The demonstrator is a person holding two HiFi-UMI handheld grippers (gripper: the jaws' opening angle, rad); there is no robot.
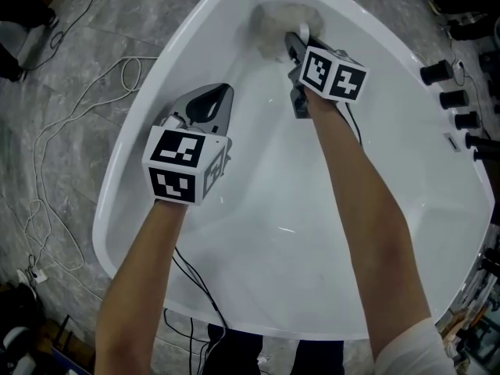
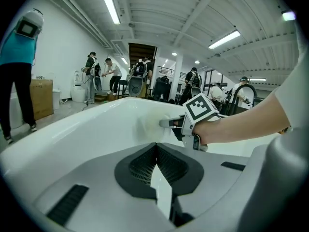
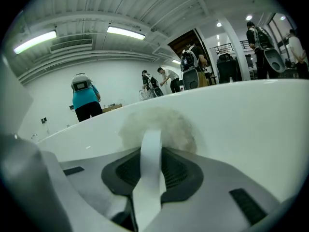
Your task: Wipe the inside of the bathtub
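Note:
The white bathtub [image 1: 117,180] fills the head view. A fluffy off-white cloth [image 1: 275,26] is pressed against the tub's far inner wall, and my right gripper [image 1: 301,39] is shut on it. In the right gripper view the cloth [image 3: 166,125] bulges past the closed jaws of that gripper [image 3: 151,140], with a white strip of it running back between them. My left gripper [image 1: 222,94] hovers inside the tub, left of and nearer than the right one, shut with nothing in it. The left gripper view looks over its closed jaws [image 2: 155,151] at the right gripper [image 2: 175,123] and the cloth [image 2: 148,124].
Black tap knobs [image 1: 447,86] line the tub's right rim. White cables [image 1: 74,112] trail over the grey floor to the left, and black cables [image 1: 195,287] hang at the near rim. Several people [image 2: 21,62] stand in the hall beyond the tub.

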